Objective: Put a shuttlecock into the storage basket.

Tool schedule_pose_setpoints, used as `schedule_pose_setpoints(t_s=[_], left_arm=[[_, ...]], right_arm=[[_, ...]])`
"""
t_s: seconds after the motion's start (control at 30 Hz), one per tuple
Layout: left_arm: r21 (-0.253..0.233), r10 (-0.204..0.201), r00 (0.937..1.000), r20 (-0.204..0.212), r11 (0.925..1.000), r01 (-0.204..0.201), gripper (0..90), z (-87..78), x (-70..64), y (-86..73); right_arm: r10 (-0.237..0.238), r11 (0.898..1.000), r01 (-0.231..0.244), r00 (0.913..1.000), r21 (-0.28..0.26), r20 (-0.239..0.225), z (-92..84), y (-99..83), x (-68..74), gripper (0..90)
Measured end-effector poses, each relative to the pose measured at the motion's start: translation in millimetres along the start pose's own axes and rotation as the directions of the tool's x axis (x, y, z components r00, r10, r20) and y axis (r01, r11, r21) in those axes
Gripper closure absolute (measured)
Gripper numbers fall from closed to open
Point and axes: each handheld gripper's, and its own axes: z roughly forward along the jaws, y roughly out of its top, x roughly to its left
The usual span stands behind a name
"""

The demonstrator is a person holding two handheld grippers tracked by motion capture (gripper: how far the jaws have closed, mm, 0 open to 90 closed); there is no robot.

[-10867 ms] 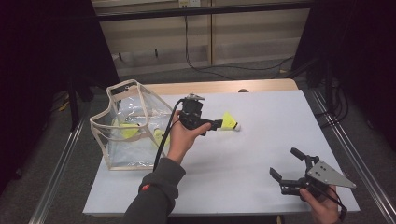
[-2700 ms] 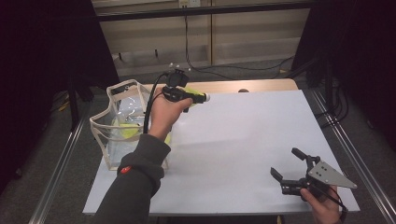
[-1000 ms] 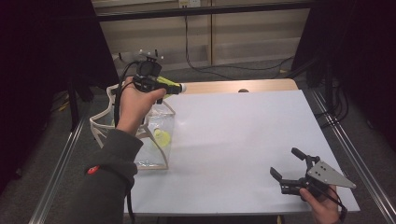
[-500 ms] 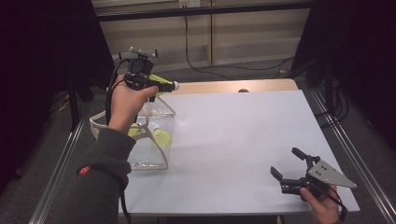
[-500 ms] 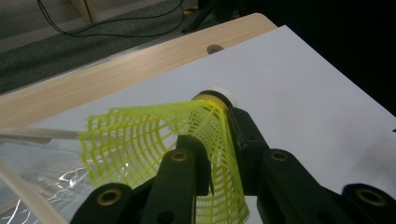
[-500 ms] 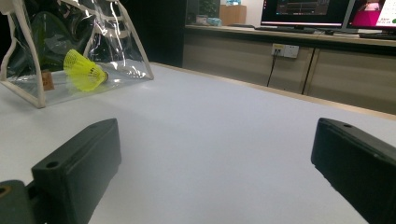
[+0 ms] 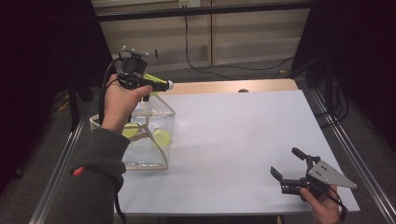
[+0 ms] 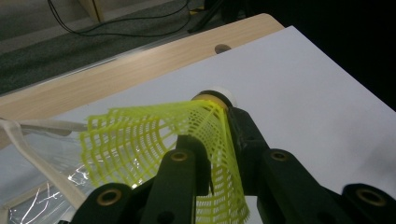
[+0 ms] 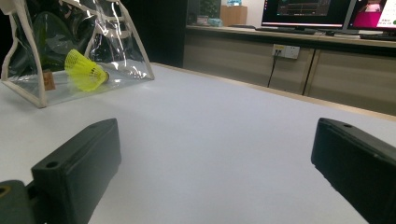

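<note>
Yellow mesh fills the gap between our left gripper's (image 8: 219, 186) jaws: they are clenched on the skirt of a shuttlecock (image 8: 187, 140), whose white cork tip points away from the hand, so its long axis runs level, out along the jaws. In the high view we hold that left gripper (image 7: 154, 85) raised in the air, with the cork aimed toward the middle of the surface (image 7: 243, 135). What the coming move turns on, as we judge it, is that the clear bag (image 7: 149, 135) stands directly below and slightly nearer us than the held shuttlecock, its mouth facing up, so the drop is downward and the cork would need tipping down. Two more yellow shuttlecocks (image 7: 161, 137) already lie inside the bag; from the right gripper view one (image 9: 86, 70) rests on its side against the clear wall. Our left hand is by far the nearer to the bag. Our right gripper (image 7: 292, 170) sits low at the near right corner, well apart from the bag, its jaws spread wide with nothing between them.
</note>
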Motion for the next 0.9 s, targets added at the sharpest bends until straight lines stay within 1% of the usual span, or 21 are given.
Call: schedule_pose_setpoints(t_s=[0.17,0.4,0.57,0.63,0.9], left_arm=[[-0.001,0.005,1.0,-0.004,1.0,-0.005,80.7,-3.5,2.3,0.0],[-0.003,-0.002,1.0,-0.009,1.0,0.002,80.7,-4.9,3.1,-0.4],[-0.005,0.003,0.9999,-0.011,1.0,-0.003,80.7,-7.1,4.5,-0.1],[-0.009,-0.004,0.9999,-0.012,1.0,0.004,80.7,-7.6,4.7,-0.1],[-0.005,-0.002,0.9998,-0.019,1.0,0.002,80.7,-10.2,7.8,-1.1]], right_arm=[[0.002,1.0,-0.002,1.0,0.0,0.0,0.1,0.1,0.2,1.5],[-0.001,1.0,0.001,1.0,-0.002,-0.002,0.1,0.1,0.2,1.4],[0.002,1.0,-0.002,1.0,-0.001,-0.001,0.0,0.0,0.2,1.4],[0.0,1.0,0.0,1.0,-0.001,-0.002,0.0,0.1,0.1,1.5],[0.002,1.0,-0.002,1.0,-0.001,-0.001,-0.2,0.1,0.2,1.4]])
